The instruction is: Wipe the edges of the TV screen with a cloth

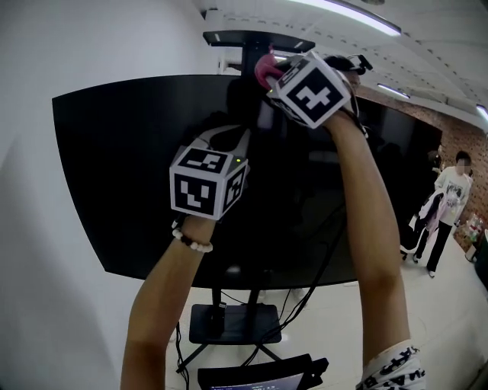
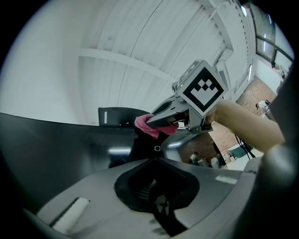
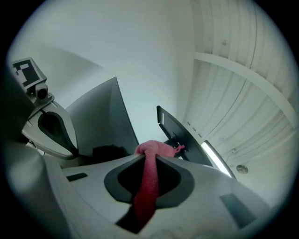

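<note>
Overall: I am looking at a dark TV (image 1: 114, 167) on a stand (image 1: 232, 320) in front of a white wall (image 1: 30, 266).
Right gripper (image 3: 150, 158): the jaws are clamped on a pink cloth (image 3: 147, 191). One strip of it runs back between the jaws, and a bunched end sticks out past the tips.
Cloth position: it is held high at the TV's top edge, about mid-width, just beside the dark mount (image 1: 255, 38) that rises behind the screen. I cannot confirm that it touches the edge.
Left gripper (image 2: 153, 161): the jaws are together with nothing between them. This gripper sits lower than the right one, in front of the upper middle of the screen and apart from the cloth.
Left wrist: I note a pale bead bracelet (image 1: 192, 243).
Screen: the face is black, with faint reflections.
Background: a person (image 1: 450, 206) stands well off to the right, near a brick wall (image 1: 457, 137).
Ceiling: a strip light (image 1: 343, 15) runs above the TV.
</note>
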The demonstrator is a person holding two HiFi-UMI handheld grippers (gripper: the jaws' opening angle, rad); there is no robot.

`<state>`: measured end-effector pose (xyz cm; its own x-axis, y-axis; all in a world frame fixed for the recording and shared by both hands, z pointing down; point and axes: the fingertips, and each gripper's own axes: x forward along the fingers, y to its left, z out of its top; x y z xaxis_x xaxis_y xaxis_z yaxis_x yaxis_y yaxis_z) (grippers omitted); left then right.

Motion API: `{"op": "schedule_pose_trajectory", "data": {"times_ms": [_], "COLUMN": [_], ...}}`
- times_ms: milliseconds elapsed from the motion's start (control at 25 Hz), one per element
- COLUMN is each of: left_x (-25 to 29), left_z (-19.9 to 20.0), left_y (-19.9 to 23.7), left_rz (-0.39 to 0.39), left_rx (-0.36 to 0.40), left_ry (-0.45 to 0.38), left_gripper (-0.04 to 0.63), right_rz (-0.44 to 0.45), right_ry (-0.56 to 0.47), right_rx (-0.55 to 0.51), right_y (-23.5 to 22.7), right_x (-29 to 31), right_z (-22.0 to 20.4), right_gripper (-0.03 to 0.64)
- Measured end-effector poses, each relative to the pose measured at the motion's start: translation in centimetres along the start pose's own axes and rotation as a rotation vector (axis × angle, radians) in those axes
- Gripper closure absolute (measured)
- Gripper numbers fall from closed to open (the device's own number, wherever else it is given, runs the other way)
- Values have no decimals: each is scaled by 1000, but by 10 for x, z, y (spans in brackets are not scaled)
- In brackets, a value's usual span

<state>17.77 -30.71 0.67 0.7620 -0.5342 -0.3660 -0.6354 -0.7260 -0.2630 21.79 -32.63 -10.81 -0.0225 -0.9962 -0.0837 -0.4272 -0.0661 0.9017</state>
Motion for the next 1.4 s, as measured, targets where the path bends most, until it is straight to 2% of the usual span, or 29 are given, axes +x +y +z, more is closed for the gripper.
{"op": "schedule_pose_trajectory", "data": {"times_ms": [280, 440, 640, 760, 960, 1200, 1400], "left_x": [-64, -100, -140, -154, -178, -202, -235], "left_z": [-1, -5, -14, -18, -28, -28, -32], "left_y": [91, 139, 186, 210, 252, 287, 322], "left_rz": [14, 27, 57, 83, 169, 224, 284], "left_rx": [7, 10, 14, 12, 0, -3, 8], "left_ry": [23, 49, 82, 85, 98, 101, 122], "left_gripper": [589, 589, 589, 589, 589, 589, 589], "right_rz": [45, 35, 62, 65, 135, 184, 223], "right_ry": [44, 58, 1, -1, -34, -59, -141], "right_rx": [28, 24, 16, -9, -59, -93, -122], "right_y": [46, 74, 109, 119, 147, 171, 204], "right_x": [46, 68, 93, 106, 125, 147, 165], "right_z": [85, 131, 199, 221, 264, 310, 363], "right_gripper": [563, 563, 563, 563, 563, 563, 563]}}
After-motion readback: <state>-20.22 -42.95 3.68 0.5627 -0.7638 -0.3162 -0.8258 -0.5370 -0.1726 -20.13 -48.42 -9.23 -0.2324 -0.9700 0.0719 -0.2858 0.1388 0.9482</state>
